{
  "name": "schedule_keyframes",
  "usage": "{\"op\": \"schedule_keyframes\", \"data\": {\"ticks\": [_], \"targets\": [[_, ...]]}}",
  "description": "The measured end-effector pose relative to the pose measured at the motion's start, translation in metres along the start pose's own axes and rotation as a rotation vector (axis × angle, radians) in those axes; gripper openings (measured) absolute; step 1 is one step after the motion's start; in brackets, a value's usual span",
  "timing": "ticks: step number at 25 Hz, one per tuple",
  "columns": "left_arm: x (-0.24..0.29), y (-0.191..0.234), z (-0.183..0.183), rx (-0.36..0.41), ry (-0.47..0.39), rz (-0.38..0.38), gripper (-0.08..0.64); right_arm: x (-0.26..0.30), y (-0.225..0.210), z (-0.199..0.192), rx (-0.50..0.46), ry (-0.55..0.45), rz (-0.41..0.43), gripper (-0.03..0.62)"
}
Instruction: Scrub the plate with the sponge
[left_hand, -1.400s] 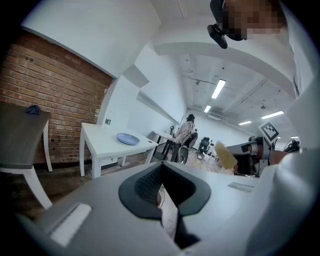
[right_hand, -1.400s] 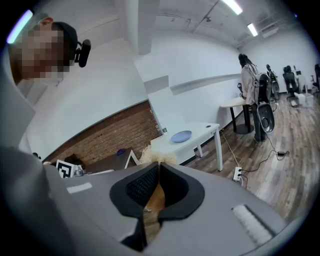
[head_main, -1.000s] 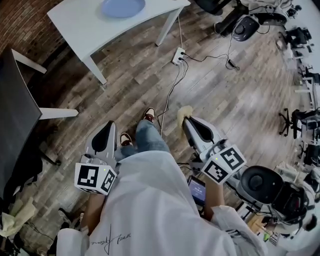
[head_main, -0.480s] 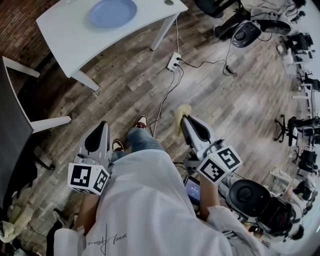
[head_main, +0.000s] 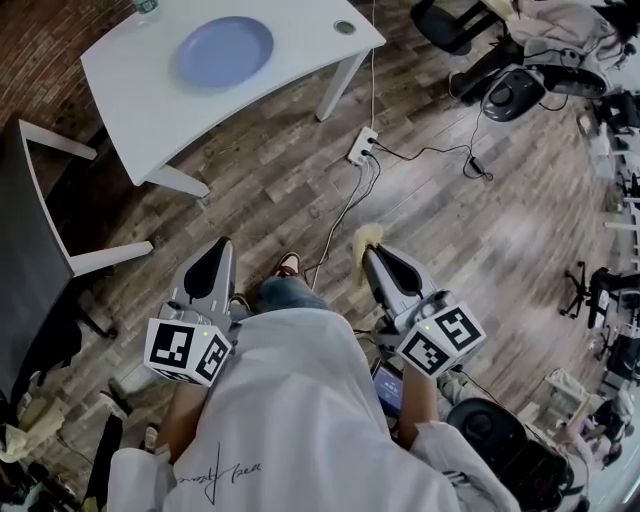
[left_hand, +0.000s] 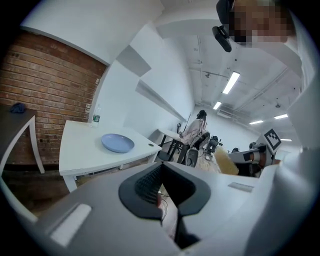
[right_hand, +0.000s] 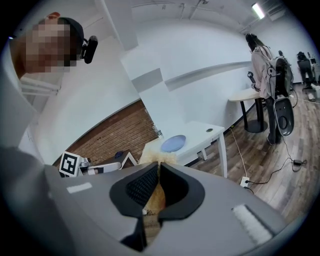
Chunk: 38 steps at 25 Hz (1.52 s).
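Observation:
A blue plate (head_main: 225, 52) lies on the white table (head_main: 300, 55), far ahead of both grippers; it also shows in the left gripper view (left_hand: 118, 143) and the right gripper view (right_hand: 173, 143). My right gripper (head_main: 368, 248) is shut on a yellow sponge (head_main: 366, 236), whose body sits squeezed between the pads (right_hand: 156, 192). My left gripper (head_main: 221, 244) is shut with nothing in it (left_hand: 161, 170). Both are held at waist height over the wooden floor, well short of the table. The sponge (left_hand: 226, 161) shows off to the right in the left gripper view.
A power strip (head_main: 361, 145) with trailing cables lies on the floor between me and the table. A dark chair (head_main: 40, 250) stands at the left. Office chairs (head_main: 515, 90) crowd the upper right. A bottle (head_main: 146, 8) stands at the table's far corner. A person (right_hand: 262, 65) stands by another table.
The table and plate have come further into the head view and sit lower in it. Both grippers keep the same pose, the sponge still in the right one.

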<state>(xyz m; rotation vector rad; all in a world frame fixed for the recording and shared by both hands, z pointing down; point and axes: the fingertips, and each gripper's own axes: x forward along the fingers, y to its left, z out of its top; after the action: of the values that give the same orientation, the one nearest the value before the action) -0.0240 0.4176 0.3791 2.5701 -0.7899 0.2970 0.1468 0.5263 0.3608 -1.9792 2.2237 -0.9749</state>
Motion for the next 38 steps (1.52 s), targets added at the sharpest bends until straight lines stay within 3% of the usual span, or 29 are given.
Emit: {"op": "schedule_keyframes", "data": {"ticks": [9,18,25,38], "targets": [[0.039,-0.005,0.025,0.001,0.002,0.056,0.018,0.023,-0.016,0.009,-0.009,0.06,0.09,0.023],[0.076,0.027,0.05,-0.025,-0.028,0.103,0.018,0.068,-0.039,0.034,-0.035,0.109,0.129,0.023],[0.12,0.079,0.079,-0.04,-0.052,0.103,0.018,0.136,-0.044,0.077,-0.126,0.134,0.132,0.023],[0.183,0.188,0.142,-0.038,-0.012,0.114,0.018,0.255,-0.043,0.131,-0.187,0.196,0.1,0.023]]}}
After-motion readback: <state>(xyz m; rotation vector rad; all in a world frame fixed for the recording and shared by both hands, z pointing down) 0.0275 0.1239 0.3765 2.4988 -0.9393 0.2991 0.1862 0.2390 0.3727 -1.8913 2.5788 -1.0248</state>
